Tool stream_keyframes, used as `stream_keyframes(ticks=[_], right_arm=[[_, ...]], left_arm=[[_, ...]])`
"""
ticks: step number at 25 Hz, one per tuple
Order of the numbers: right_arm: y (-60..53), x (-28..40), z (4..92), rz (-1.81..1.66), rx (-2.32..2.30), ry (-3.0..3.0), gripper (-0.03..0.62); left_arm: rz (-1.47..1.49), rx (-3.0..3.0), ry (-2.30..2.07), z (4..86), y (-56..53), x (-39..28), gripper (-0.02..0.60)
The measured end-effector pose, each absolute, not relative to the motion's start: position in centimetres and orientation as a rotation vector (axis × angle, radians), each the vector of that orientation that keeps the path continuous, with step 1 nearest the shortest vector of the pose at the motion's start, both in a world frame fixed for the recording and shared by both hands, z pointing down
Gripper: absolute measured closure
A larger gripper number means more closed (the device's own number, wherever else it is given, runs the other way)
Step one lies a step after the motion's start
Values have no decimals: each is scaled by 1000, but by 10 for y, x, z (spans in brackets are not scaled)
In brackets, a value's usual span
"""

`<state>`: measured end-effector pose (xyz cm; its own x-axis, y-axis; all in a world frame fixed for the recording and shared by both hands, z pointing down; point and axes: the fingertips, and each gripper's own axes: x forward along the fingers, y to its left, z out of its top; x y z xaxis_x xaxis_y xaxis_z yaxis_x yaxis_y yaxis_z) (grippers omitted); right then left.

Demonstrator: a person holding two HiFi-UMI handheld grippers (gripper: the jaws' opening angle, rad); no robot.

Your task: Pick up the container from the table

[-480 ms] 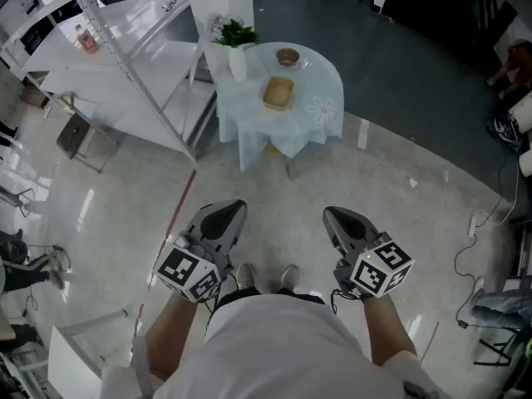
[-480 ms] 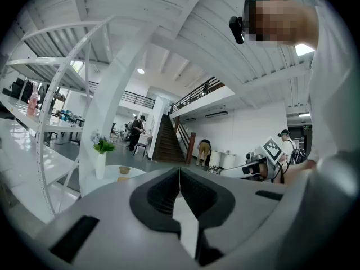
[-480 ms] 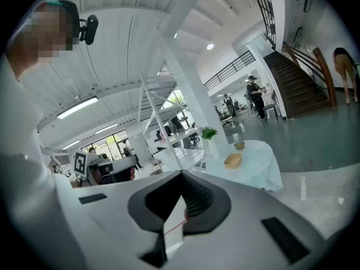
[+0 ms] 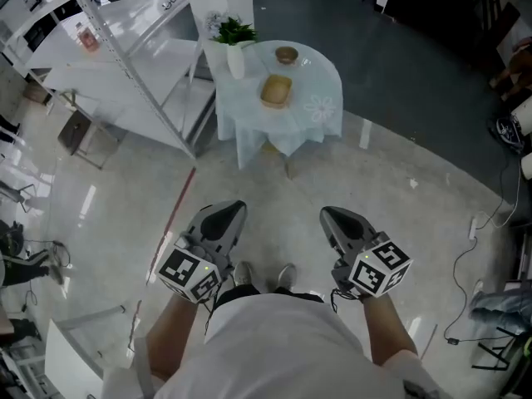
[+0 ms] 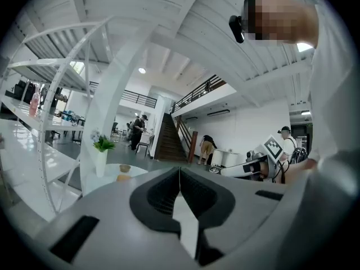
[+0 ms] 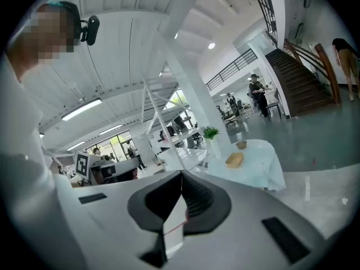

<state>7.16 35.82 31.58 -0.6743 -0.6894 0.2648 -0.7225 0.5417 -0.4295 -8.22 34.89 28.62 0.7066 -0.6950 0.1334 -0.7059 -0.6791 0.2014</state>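
Left gripper (image 4: 223, 216) and right gripper (image 4: 339, 219), both clenched on nothing, held at waist height above the floor. The tan container (image 4: 277, 91) sits well ahead on the round cloth-covered desk (image 4: 326, 81), near a small bowl (image 4: 287, 55) and a potted plant (image 4: 236, 46).

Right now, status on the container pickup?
Both shut, empty: left gripper, right gripper. Container on table, far ahead, not reached. Bowl and vase beyond it; no obstacle seen on floor.
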Motion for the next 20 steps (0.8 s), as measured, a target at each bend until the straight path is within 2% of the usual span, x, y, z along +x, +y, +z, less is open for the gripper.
stream_keyframes(ticks=[20], right_arm=[[370, 124, 330, 863, 1200, -2738, 571]], left_arm=[[110, 2667, -1174, 294, 369, -31, 560]])
